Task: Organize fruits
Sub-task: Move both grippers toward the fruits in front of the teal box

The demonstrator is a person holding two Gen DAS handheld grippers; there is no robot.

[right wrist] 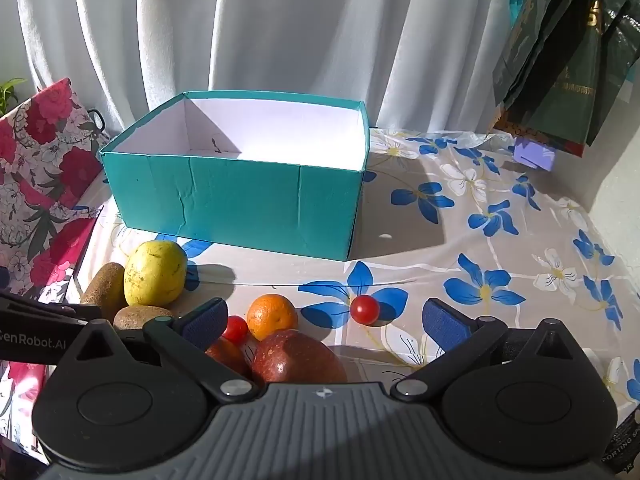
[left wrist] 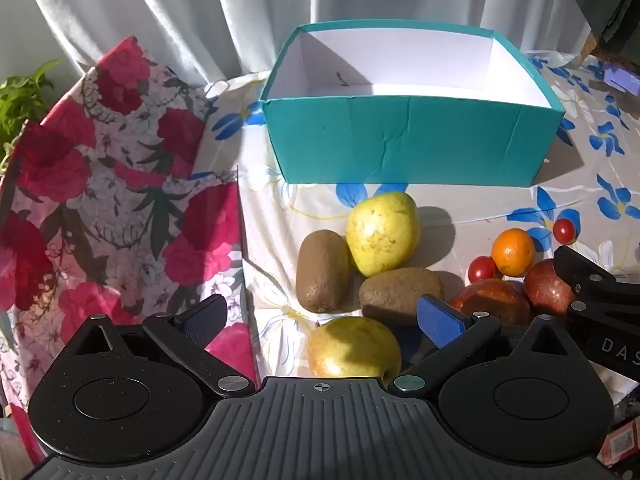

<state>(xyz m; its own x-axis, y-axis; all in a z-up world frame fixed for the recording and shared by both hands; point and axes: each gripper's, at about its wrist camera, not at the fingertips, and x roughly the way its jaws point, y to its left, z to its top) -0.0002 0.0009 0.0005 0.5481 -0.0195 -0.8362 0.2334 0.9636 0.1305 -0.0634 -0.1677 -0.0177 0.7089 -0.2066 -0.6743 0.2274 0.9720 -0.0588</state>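
Observation:
An empty teal box (left wrist: 412,142) (right wrist: 236,196) stands at the back of the flowered tablecloth. In front of it lie two yellow-green pears (left wrist: 382,232) (left wrist: 354,346), two kiwis (left wrist: 322,270) (left wrist: 400,290), an orange (left wrist: 513,251) (right wrist: 271,315), two red apples (left wrist: 490,300) (left wrist: 546,286) and two cherry tomatoes (left wrist: 482,269) (left wrist: 564,230). My left gripper (left wrist: 320,320) is open and empty, just above the near pear. My right gripper (right wrist: 324,316) is open and empty, above a red apple (right wrist: 296,356) and the orange, with a cherry tomato (right wrist: 365,309) between its fingers' line.
A red-flowered gift bag (left wrist: 112,200) (right wrist: 44,184) stands at the left. A dark green bag (right wrist: 560,60) hangs at the back right above a small lilac box (right wrist: 534,154). A white curtain (right wrist: 280,32) backs the table. A green plant (left wrist: 20,96) is far left.

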